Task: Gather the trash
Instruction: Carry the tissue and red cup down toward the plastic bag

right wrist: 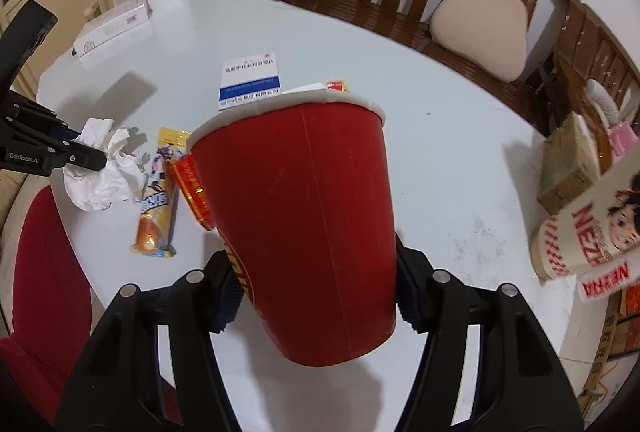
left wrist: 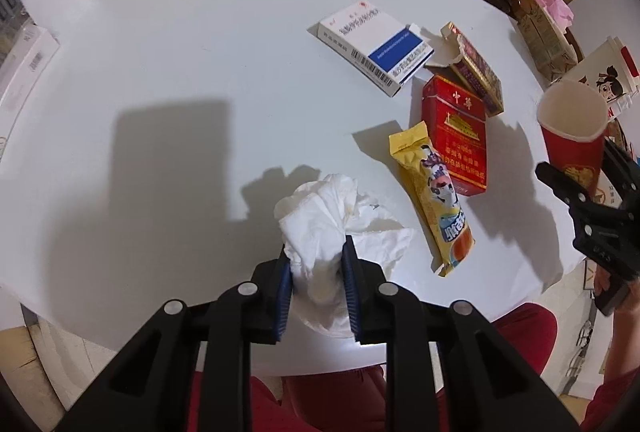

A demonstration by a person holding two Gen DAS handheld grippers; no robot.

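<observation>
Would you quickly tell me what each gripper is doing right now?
Left gripper: closed on the crumpled white tissue.
Right gripper: closed around the red paper cup, fingers on its sides.

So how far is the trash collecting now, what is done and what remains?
Done: nothing is visibly in the cup yet; what shows of its inside looks empty. In hand: the left gripper is shut on the tissue, and the right gripper is shut on the red cup. Left on the table: the yellow wrapper, the red pack, the torn pack and the white box.
</observation>
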